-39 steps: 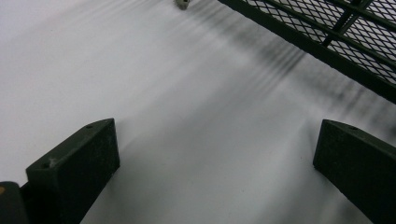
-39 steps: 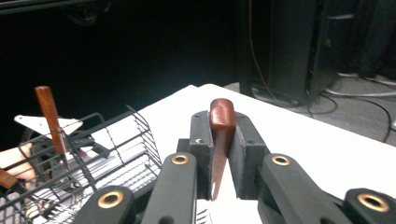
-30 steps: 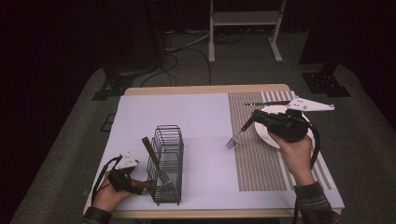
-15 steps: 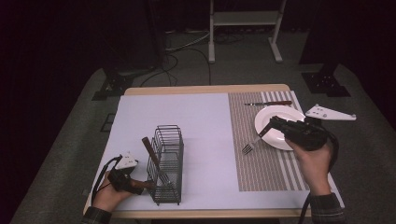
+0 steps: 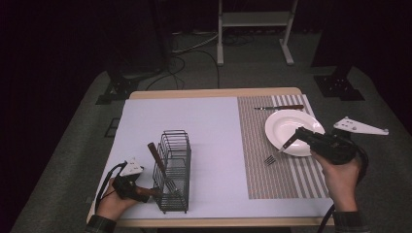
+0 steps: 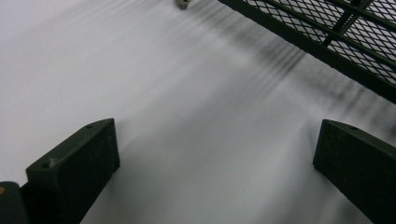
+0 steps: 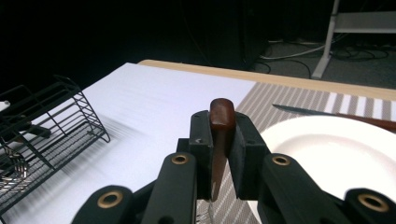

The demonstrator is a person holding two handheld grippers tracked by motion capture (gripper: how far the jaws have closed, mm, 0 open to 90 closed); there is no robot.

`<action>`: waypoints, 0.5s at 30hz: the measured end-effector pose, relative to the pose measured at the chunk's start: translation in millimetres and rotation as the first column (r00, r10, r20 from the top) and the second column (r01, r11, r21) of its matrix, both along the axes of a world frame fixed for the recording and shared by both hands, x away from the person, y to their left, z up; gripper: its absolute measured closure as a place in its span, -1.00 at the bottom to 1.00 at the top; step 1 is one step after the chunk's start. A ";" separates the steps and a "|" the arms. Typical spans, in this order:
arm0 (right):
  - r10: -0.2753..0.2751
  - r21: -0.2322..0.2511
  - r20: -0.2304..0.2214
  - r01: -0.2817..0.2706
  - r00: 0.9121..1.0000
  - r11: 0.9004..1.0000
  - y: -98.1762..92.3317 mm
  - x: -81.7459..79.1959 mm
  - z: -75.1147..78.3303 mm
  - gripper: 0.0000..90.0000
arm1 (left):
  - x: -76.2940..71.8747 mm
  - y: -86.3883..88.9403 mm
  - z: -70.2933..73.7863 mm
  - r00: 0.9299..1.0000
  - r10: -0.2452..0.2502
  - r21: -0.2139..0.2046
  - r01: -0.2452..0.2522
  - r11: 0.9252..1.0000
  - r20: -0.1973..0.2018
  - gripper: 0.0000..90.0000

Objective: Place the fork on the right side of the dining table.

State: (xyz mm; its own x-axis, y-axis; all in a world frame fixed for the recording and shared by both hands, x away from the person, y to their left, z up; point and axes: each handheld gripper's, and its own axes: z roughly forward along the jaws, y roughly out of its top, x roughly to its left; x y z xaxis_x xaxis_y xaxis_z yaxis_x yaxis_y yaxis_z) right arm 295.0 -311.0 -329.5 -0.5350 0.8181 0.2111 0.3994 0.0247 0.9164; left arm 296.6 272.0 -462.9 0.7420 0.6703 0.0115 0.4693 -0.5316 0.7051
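1. Two grippers are mine. My right gripper (image 5: 294, 138) has its jaws clamped on the brown handle of a fork (image 5: 278, 152), seen gripped upright in the right gripper view (image 7: 221, 135).
2. From above, the fork hangs off my jaws toward 7 o'clock, tines lowest, over the striped placemat (image 5: 272, 179) just beside the near-left rim of the white plate (image 5: 286, 121). Its long axis slants from 1 o'clock at the handle to 7 o'clock at the tines.
3. From the fork, the black wire basket (image 5: 174, 170) lies toward 8 o'clock, well apart, across the pale mat (image 5: 204, 126). One brown-handled utensil (image 5: 156, 158) already leans in it.
4. My left gripper (image 5: 145, 193) rests at the basket's near-left corner, jaws spread wide with nothing between them, over pale mat in its own view (image 6: 210, 154). My judgement: the right hand alone carries the fork over, and the left is nearer the basket to steady it.
5. A knife (image 5: 279, 107) lies crosswise at 12 o'clock of the plate.
6. A wooden table (image 5: 214, 92) carries both mats. Beyond is a dark room with grey floor, cables and a white stand (image 5: 252, 29).
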 end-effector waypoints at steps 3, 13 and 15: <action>-0.016 0.000 -0.010 0.016 1.000 1.000 -4.5 -2.2 -3.5 0.78 | 0.0 0.0 0.0 1.000 0.000 0.000 0.000 1.000 0.000 -1.00; -0.037 0.000 -0.025 0.037 0.999 0.999 -11.8 -6.6 -9.8 0.78 | 0.0 0.0 0.0 1.000 0.000 0.000 0.000 1.000 0.000 -1.00; -0.042 -0.001 -0.029 0.042 0.999 0.999 -12.7 -7.3 -10.7 0.78 | 0.0 0.0 0.0 1.000 0.000 0.000 0.000 1.000 0.000 -1.00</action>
